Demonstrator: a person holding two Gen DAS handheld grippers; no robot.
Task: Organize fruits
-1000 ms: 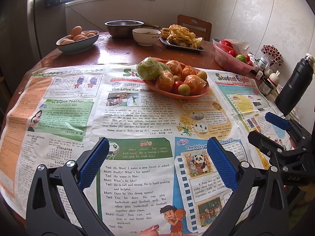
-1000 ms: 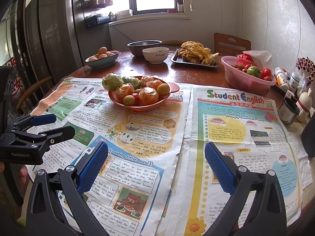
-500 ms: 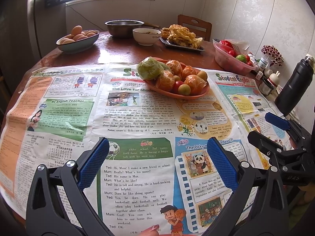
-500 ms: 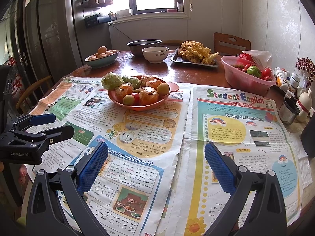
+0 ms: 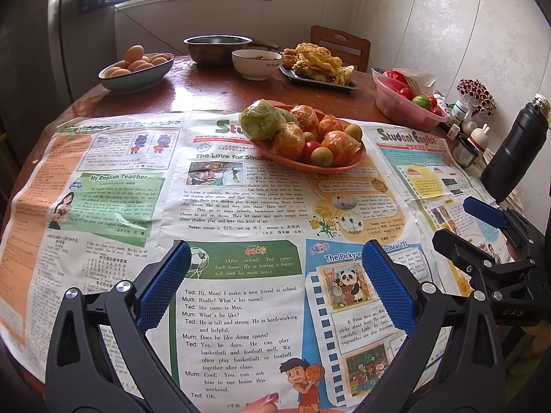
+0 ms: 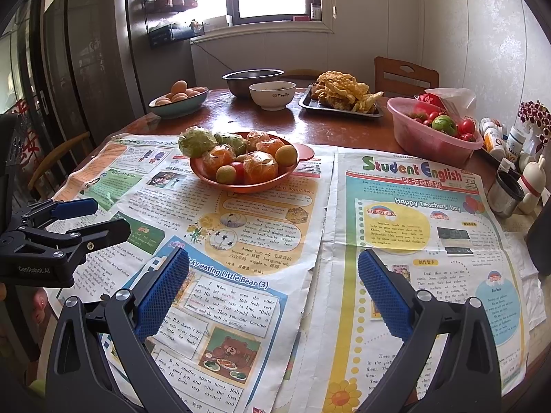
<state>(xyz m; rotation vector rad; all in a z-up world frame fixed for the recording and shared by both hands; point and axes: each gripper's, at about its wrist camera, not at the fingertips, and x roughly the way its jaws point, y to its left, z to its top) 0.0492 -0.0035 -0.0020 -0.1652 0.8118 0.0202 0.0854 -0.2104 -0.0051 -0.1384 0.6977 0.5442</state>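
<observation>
An orange bowl (image 5: 347, 164) (image 6: 248, 186) stands on the newspaper, piled with wrapped oranges (image 5: 339, 143) (image 6: 260, 167), wrapped green fruit (image 5: 260, 119) (image 6: 196, 141), small yellow-green fruits (image 5: 322, 156) (image 6: 226, 173) and a small red one (image 5: 311, 147). A pink tub (image 5: 406, 110) (image 6: 427, 141) at the right holds red and green fruit. My left gripper (image 5: 275, 258) is open and empty, low over the newspaper, well short of the bowl. My right gripper (image 6: 273, 265) is open and empty, also short of the bowl. Each gripper shows in the other's view, the right (image 5: 482, 227) and the left (image 6: 82, 216).
At the back stand a bowl of eggs (image 5: 137, 69), a steel bowl (image 5: 217, 46), a white bowl (image 5: 255, 63) and a tray of fried food (image 5: 318, 65). A black flask (image 5: 516, 148), small bottles (image 6: 506, 137) and a metal cup (image 6: 506, 192) line the right edge. A chair (image 6: 406, 75) stands behind.
</observation>
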